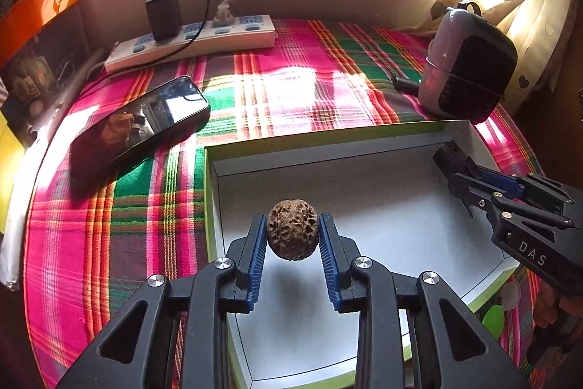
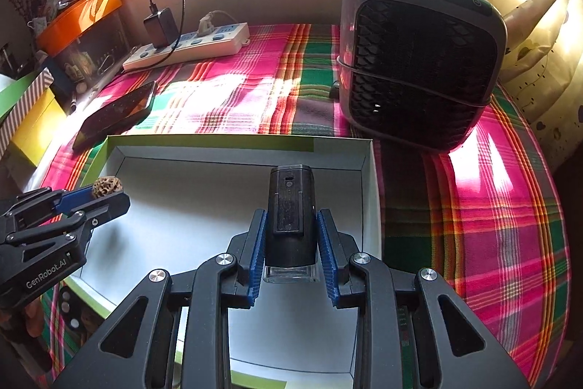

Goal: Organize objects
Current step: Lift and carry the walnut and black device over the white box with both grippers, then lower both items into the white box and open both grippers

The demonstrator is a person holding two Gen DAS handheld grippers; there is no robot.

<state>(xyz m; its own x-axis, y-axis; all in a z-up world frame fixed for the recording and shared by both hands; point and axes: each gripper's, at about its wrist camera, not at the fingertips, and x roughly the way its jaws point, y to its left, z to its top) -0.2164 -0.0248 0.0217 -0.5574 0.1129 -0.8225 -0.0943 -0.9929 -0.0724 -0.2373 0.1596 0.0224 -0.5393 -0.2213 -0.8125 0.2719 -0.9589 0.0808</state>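
Two grippers hang over a white-lined box point(image 1: 364, 141) on plaid cloth point(image 1: 291, 90). The left gripper point(image 1: 292, 232), lower centre, clamps a wrinkled brown walnut point(image 1: 291, 228). The right gripper point(image 2: 290, 236) grips a black-capped glass bottle point(image 2: 289, 206), its base cut off by the fingers. A sunlit window sits above.

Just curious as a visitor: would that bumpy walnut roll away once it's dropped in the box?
Probably a little: the walnut is round and the box floor looks smooth and flat. Its ridged shell likely grips well between the left gripper pads, and the walls should stop it.
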